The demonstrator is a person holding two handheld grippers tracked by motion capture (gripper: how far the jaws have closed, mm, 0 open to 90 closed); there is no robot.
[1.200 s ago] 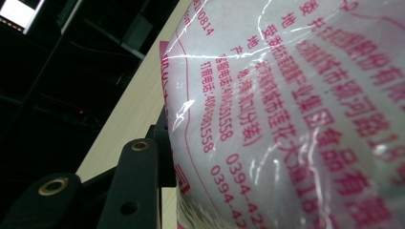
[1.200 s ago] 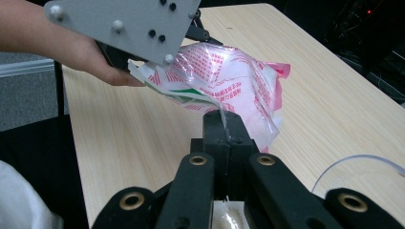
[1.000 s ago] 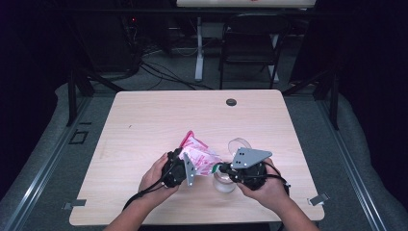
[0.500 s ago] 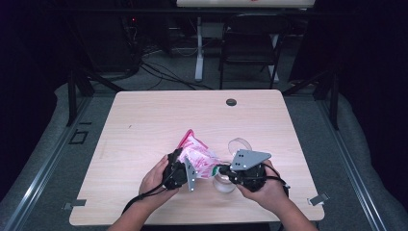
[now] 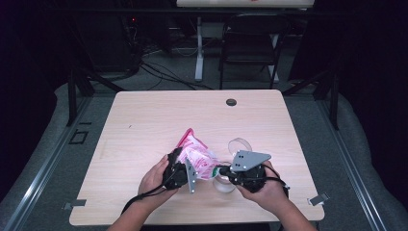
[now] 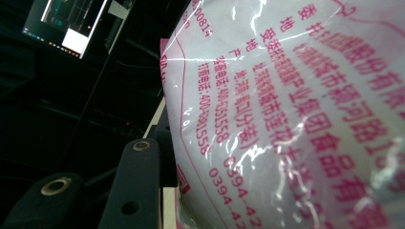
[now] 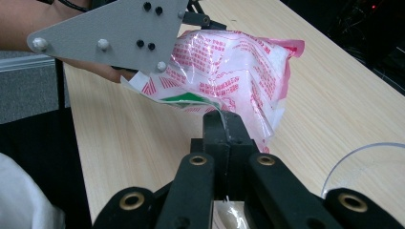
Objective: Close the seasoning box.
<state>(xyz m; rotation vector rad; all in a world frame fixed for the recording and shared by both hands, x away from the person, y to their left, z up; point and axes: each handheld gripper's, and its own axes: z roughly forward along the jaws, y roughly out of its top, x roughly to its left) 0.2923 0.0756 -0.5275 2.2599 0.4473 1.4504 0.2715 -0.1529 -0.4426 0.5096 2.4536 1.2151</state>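
- Hardly any change from a second ago: both hands stay put, white plastic bag with pink print (image 5: 198, 159) stays lifted between them above the light wooden worktop (image 5: 144, 125).
- Left gripper (image 5: 179, 169) clamps the bag's bulk, jaws part closed, tipped toward the right.
- Right gripper (image 7: 223, 125) pinched tight on the bag's corner edge, pointing left.
- Clear round plastic container (image 5: 224, 185) sits under the right gripper.

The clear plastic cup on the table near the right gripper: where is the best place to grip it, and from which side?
Probably the thin rim of the clear plastic cup, one jaw inside and one outside, coming from above. It seems to stand mouth up, and its round wall may be wide and slippery for a side grip. The bag lies close at its left.
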